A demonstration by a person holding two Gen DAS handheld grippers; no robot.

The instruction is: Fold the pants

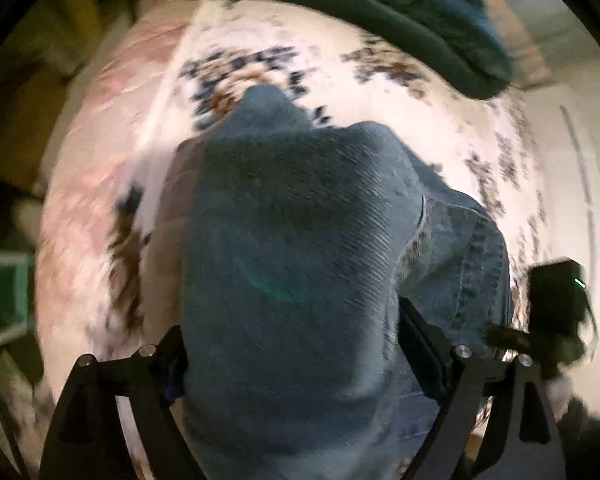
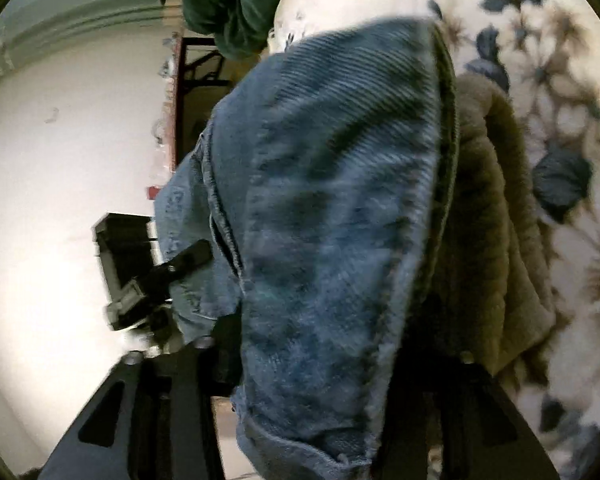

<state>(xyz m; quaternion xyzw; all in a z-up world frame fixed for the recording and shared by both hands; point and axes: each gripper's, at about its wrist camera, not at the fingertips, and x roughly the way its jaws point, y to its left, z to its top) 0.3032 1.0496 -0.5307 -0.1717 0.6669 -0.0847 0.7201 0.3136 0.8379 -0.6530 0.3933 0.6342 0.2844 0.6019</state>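
The jeans [image 1: 292, 240] lie bunched on a bed under a flowered bedspread [image 1: 380, 80], white with blue and brown blossoms, and both tools are down in the denim at once. From the left wrist view, the left gripper [image 1: 292, 360] points steeply down, its two black fingers standing wide to either side of a thick hump of blue cloth; the jaws are spread, the denim sits between them, and I cannot see the pads pressing on it. Off to the right of that view the other tool's black body [image 1: 556, 304] shows near the seamed edge of the jeans, blurred. From the right wrist view, the right gripper [image 2: 320, 380] likewise straddles a fold of the jeans [image 2: 332, 200], the cloth rising between its dark fingers; its jaws look parted too, though the right finger is mostly hidden in shadow and I cannot tell whether the pads touch the fabric. A brownish fuzzy cloth [image 2: 496, 220] lies just beside the jeans on the bedspread [image 2: 560, 60], touching their hemmed edge. A dark green garment [image 2: 228, 4] is heaped at the far end of the bed, well apart from the jeans. The left tool [image 2: 140, 272] shows at the denim's left edge, against a pale wall [image 2: 60, 160]. Much is smeared by motion.
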